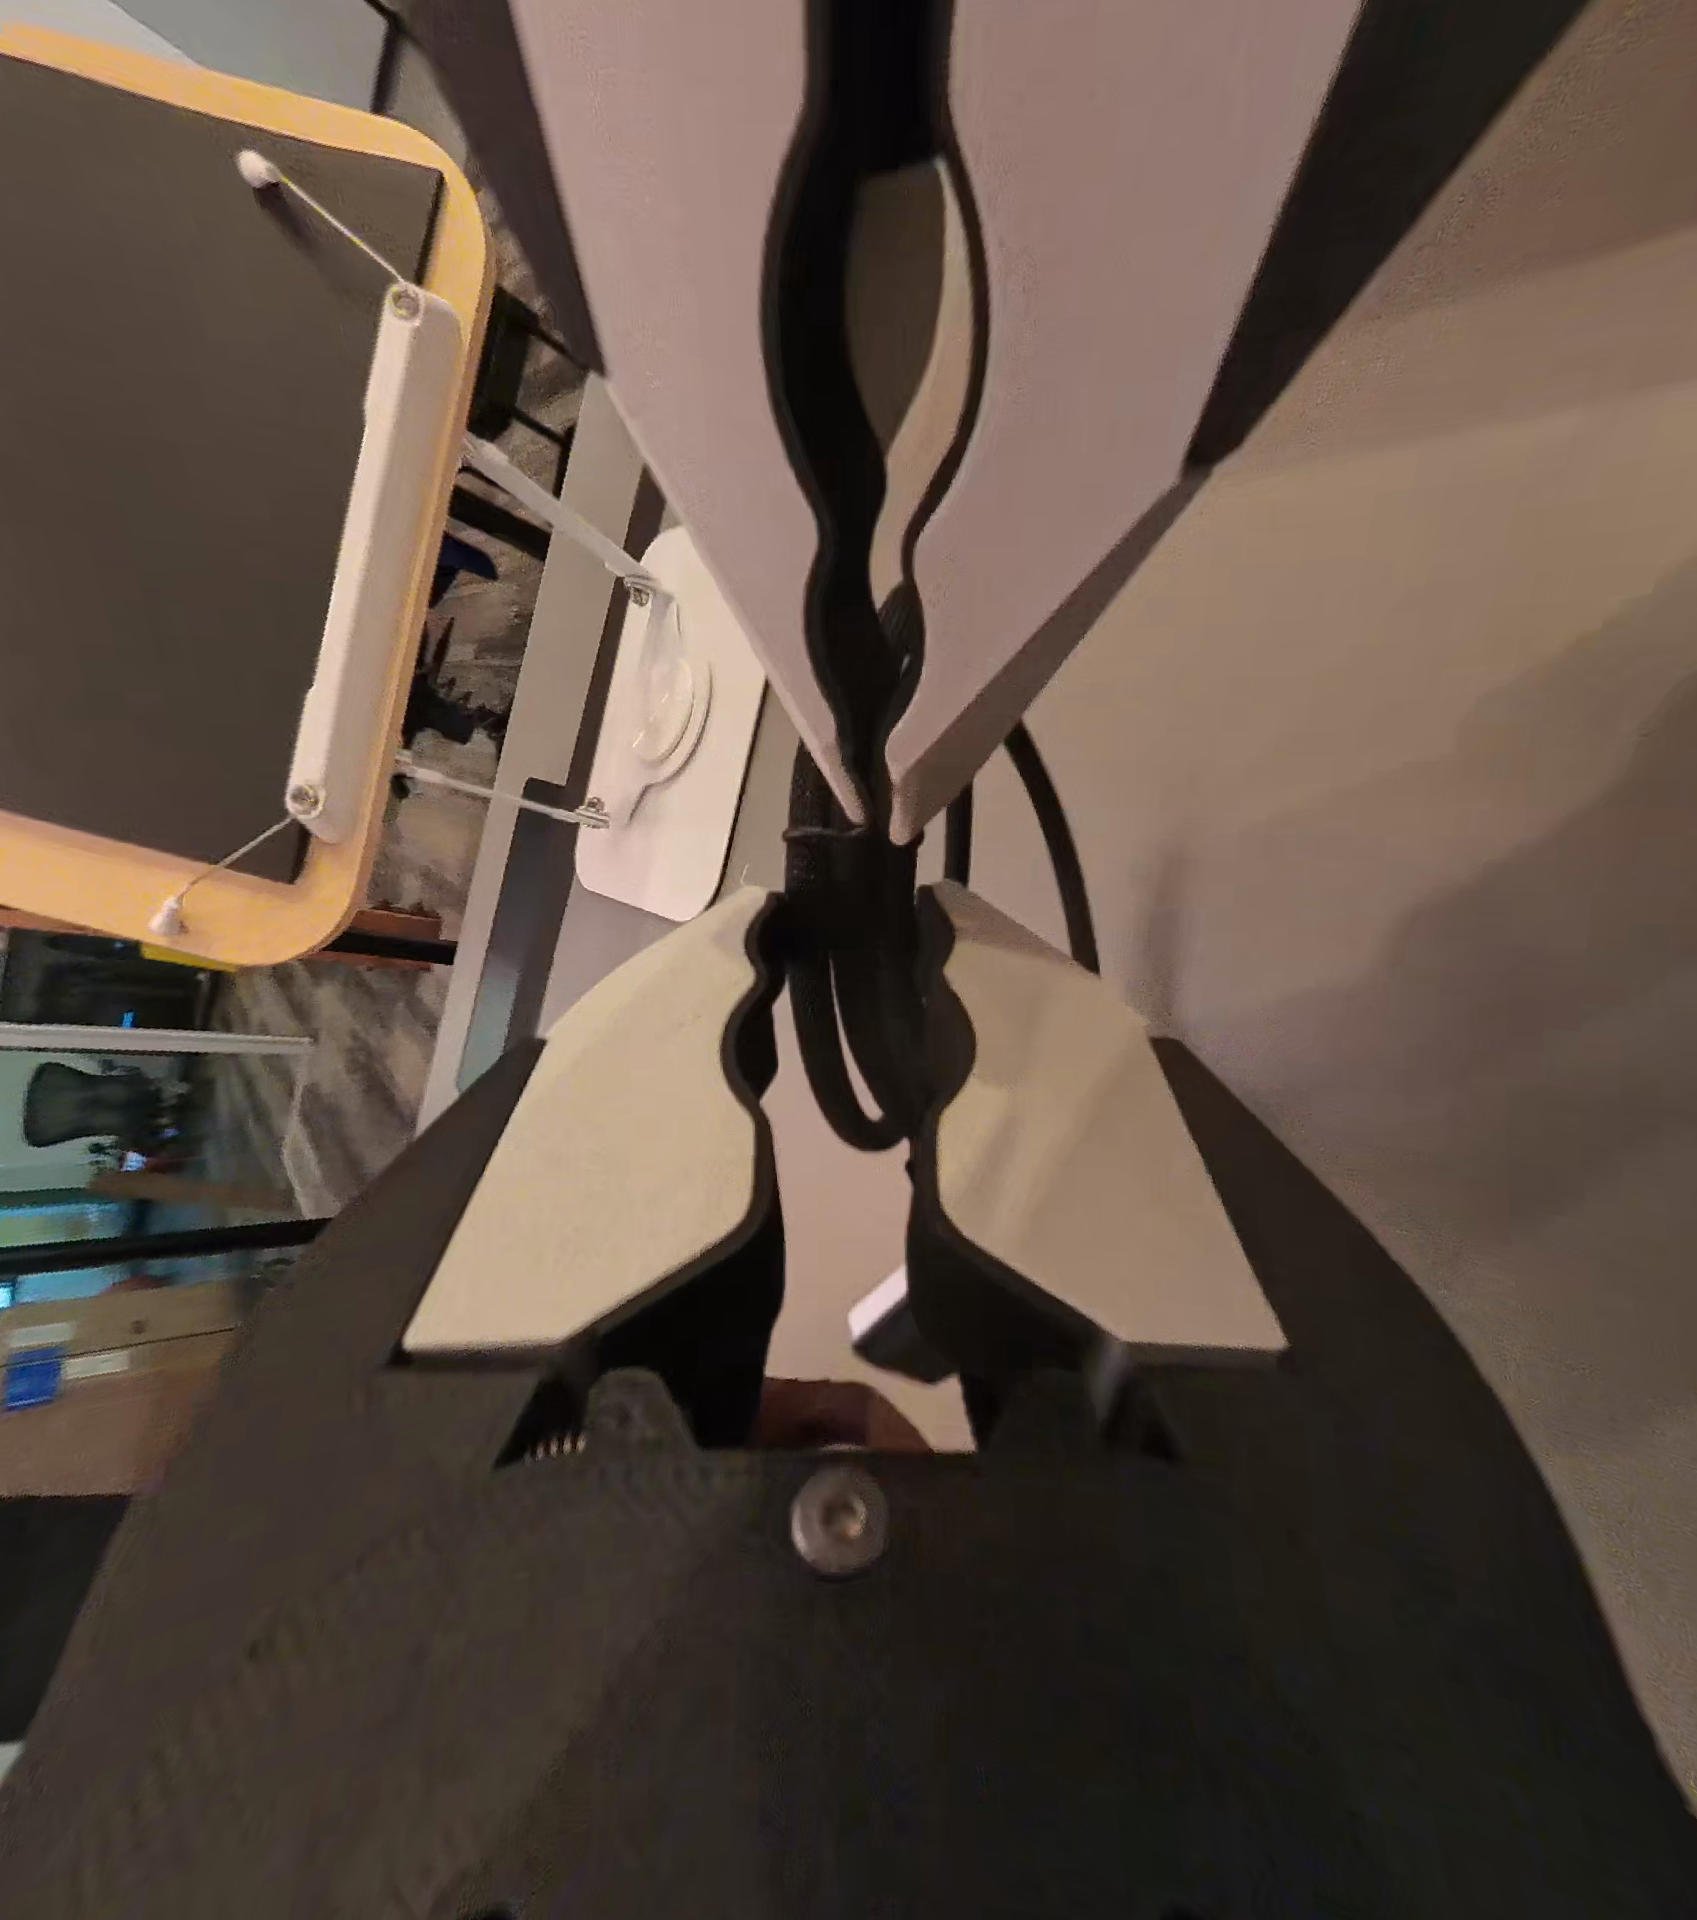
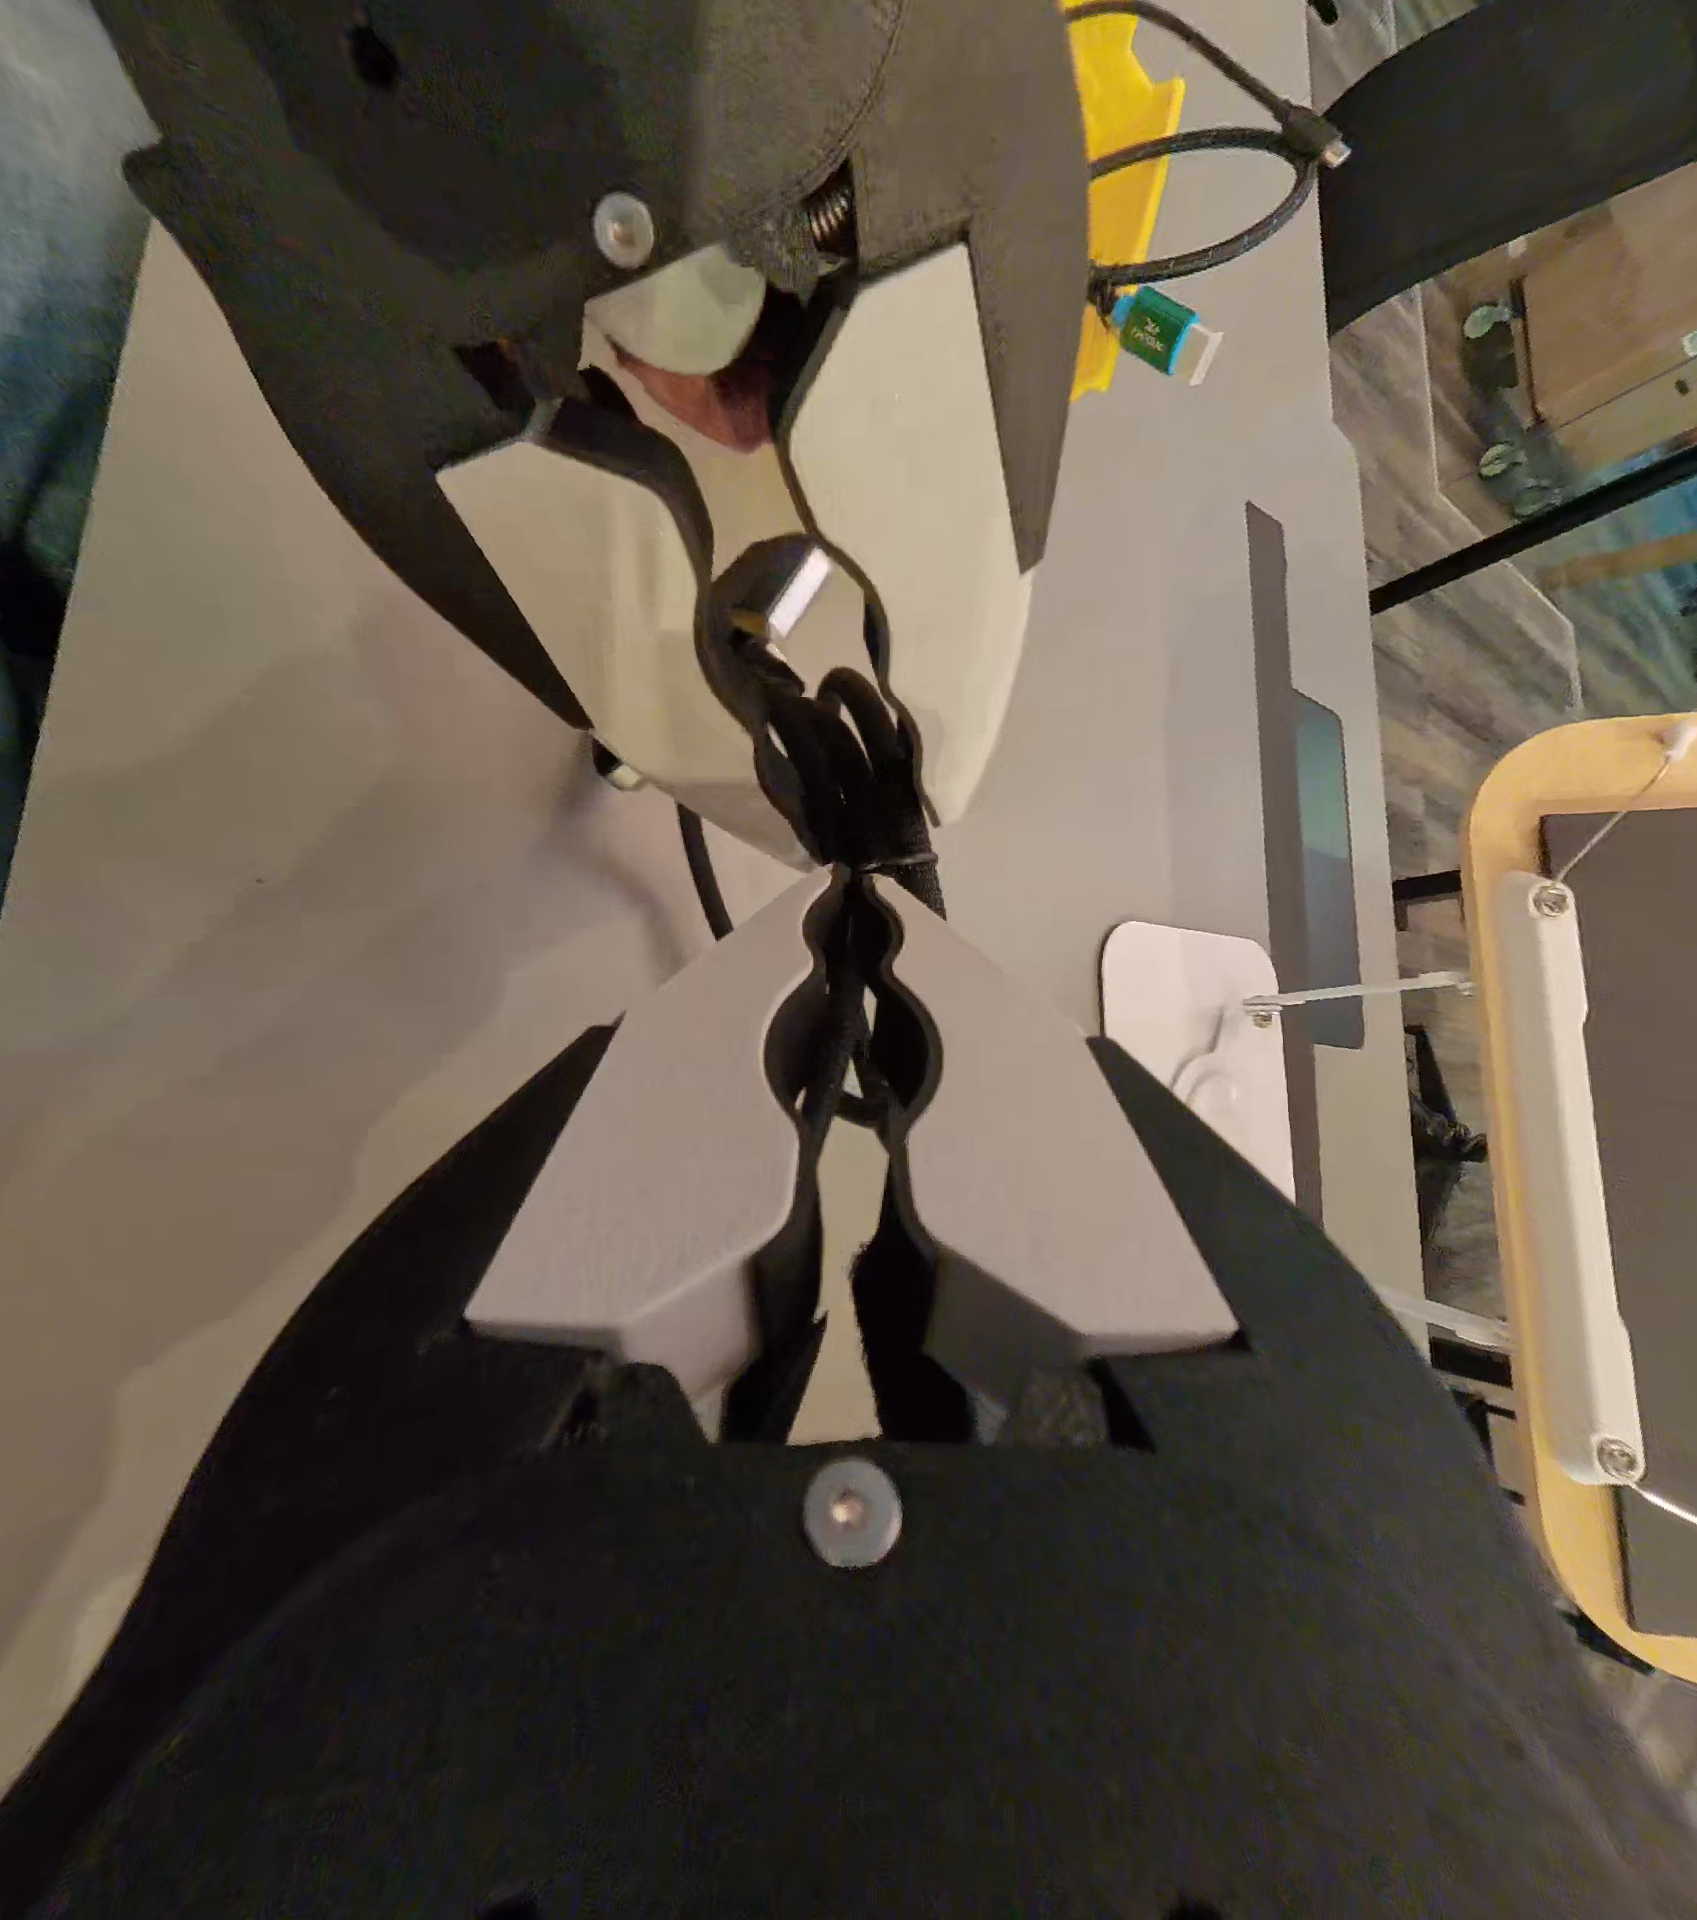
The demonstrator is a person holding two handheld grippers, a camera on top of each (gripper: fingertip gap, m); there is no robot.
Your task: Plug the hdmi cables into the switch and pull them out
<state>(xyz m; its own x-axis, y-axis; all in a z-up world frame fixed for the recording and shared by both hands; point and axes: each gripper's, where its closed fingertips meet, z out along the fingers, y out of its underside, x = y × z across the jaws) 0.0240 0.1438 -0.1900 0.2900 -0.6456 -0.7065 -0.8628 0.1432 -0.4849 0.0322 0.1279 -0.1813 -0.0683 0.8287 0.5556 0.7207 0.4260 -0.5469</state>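
Cable bundle (black, coiled), pinched between left claw, right claw

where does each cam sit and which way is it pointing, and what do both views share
Left wrist view: sits on the left gripper, looks along its fingers at the coiled black cable bundle over the grey table; the right gripper faces it from above.
Right wrist view: sits on the right gripper, looks the opposite way at the same bundle; the left gripper and a fingertip show beyond.
Shared: both grippers, bundle, table, wood-framed board.
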